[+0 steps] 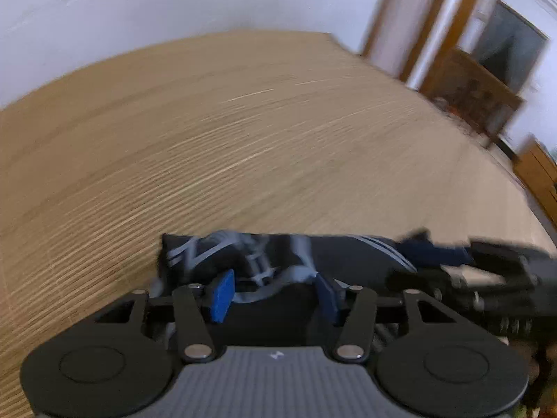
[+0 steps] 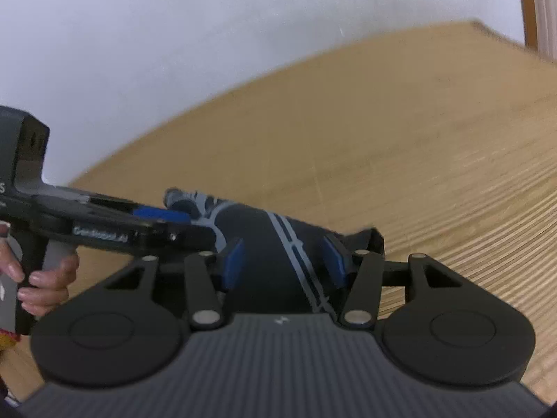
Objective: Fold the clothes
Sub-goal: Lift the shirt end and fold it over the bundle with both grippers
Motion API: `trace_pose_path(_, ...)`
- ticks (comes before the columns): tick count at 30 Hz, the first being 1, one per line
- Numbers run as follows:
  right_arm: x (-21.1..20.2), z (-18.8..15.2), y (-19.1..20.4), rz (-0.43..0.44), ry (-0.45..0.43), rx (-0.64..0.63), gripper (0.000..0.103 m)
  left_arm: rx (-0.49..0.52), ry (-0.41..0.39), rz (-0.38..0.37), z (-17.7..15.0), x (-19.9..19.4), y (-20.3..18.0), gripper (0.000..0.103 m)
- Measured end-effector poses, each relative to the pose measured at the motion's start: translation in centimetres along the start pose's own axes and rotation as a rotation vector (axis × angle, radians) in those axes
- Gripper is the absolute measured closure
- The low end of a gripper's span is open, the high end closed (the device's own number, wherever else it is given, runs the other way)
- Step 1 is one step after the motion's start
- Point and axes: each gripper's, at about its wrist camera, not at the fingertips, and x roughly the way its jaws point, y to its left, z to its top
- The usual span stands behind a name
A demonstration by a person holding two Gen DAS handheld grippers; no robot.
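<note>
Left wrist view: the left gripper (image 1: 275, 292) points down over a dark garment (image 1: 348, 254) lying on a pale ribbed mat (image 1: 243, 139). Its two blue pads (image 1: 222, 294) stand apart, and nothing is pressed between them — the jaws are open, with the cloth's folded edge just beyond the tips. The garment is black with pale grey stripes (image 1: 393, 249) and a grey printed patch (image 1: 257, 257) near its left end. The picture is blurred, so finer detail of the print cannot be told. At right, the right gripper (image 1: 435, 254) reaches in from the side, low over the same garment. Behind the mat lie a white wall (image 1: 174, 7), a wooden door frame (image 1: 383, 10) and a wooden cabinet (image 1: 477, 87).

Right wrist view: the right gripper (image 2: 283, 261) also stands with its blue pads (image 2: 233, 264) apart. The garment (image 2: 257, 244) runs between and beneath them, a pale stripe (image 2: 296, 247) crossing it lengthwise, but neither pad presses the fabric — open, not gripping. At left, the left gripper (image 2: 163, 214) lies across the garment's far end, one blue pad showing; its handle is held by the person's hand (image 2: 45, 285), fingers curled round the grip. The garment rests flat on the mat (image 2: 417, 139), close to the near edge of both views.
</note>
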Motion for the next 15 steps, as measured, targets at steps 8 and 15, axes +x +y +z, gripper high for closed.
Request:
trace_pose_path(8,1.1,0.1,-0.9,-0.027,0.023,-0.042,0.051,-0.149,-0.091,0.119,1.4,-3.3,2.6,0.058)
trace_pose_path(15,0.0,2.7,-3.0,-0.077,-0.025,-0.144,0.05,-0.065,-0.067,0.053,-0.2,-5.1,0.2,0.044)
